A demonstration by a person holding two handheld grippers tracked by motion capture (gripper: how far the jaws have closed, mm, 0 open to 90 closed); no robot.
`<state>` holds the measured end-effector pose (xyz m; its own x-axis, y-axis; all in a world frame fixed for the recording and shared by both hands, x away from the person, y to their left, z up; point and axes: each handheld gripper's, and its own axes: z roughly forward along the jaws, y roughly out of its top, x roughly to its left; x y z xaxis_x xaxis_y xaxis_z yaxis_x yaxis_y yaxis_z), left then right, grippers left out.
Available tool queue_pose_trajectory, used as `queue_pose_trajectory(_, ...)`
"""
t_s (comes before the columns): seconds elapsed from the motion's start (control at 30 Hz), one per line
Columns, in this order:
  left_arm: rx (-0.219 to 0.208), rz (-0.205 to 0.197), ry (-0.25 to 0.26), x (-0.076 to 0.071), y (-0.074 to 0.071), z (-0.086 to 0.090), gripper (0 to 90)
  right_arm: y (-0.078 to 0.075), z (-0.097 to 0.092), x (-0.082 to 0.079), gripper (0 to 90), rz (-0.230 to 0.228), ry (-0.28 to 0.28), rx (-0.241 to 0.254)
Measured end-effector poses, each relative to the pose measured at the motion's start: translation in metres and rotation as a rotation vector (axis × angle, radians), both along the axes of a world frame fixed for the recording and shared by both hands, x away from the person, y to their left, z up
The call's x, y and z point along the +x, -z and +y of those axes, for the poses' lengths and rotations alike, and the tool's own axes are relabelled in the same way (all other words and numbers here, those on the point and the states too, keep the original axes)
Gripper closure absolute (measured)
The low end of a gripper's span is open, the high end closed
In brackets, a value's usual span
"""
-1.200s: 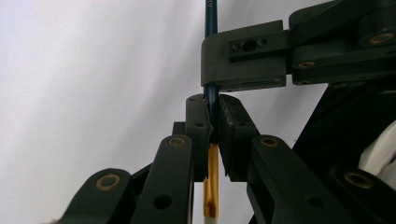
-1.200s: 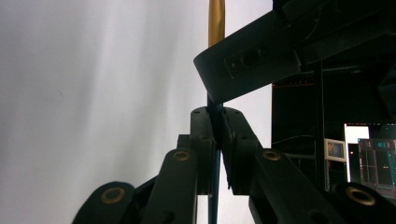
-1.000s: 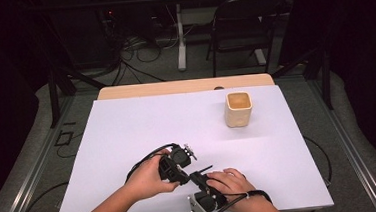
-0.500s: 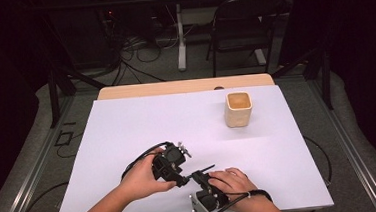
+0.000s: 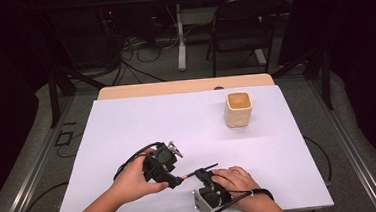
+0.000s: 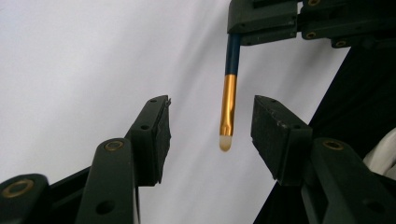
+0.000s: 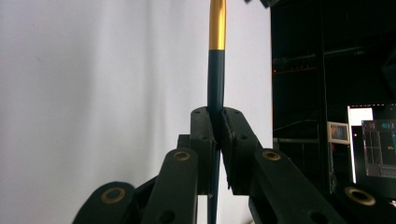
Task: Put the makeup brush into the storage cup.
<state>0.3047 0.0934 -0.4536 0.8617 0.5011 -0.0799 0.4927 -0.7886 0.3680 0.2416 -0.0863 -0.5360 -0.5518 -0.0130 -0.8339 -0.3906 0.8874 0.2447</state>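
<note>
High view: fixed overhead, faces forward-down, far off, takes in whole white surface (image 5: pixel 127 125). Left gripper view: close, low over surface, looks along own fingers (image 6: pixel 152 135). Right gripper view: likewise close. All share pencil (image 6: pixel 228 98) near front edge.

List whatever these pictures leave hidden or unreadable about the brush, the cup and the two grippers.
- Brush: in the right gripper view its gold end runs off the top edge; the handle's rear drops behind the right gripper.
- Cup: in the high view, too small to tell whether anything is inside.
- Left gripper: in the high view the person's hand covers it, so its open jaws cannot be read there.
</note>
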Motion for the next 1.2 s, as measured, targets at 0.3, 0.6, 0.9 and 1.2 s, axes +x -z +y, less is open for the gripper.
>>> queue_pose_trajectory(0.3, -0.002, -0.006, -0.002, -0.001, -0.003, 0.009, 47.1, -0.003, -0.005, 0.003, 83.7, 0.002, 0.03, 0.011)
queue_pose_trajectory(0.6, -0.025, -0.025, -0.038, 0.001, -0.006, 0.017, 47.1, -0.008, -0.011, 0.006, 83.8, 0.034, 0.07, 0.062)
queue_pose_trajectory(0.9, -0.035, -0.043, -0.06, 0.003, -0.004, 0.02, 46.7, -0.019, -0.02, 0.01, 83.8, 0.091, 0.11, 0.158)
queue_pose_trajectory(1.2, -0.042, -0.052, -0.081, 0.004, -0.002, 0.022, 46.7, -0.025, -0.028, 0.014, 83.8, 0.164, 0.142, 0.268)
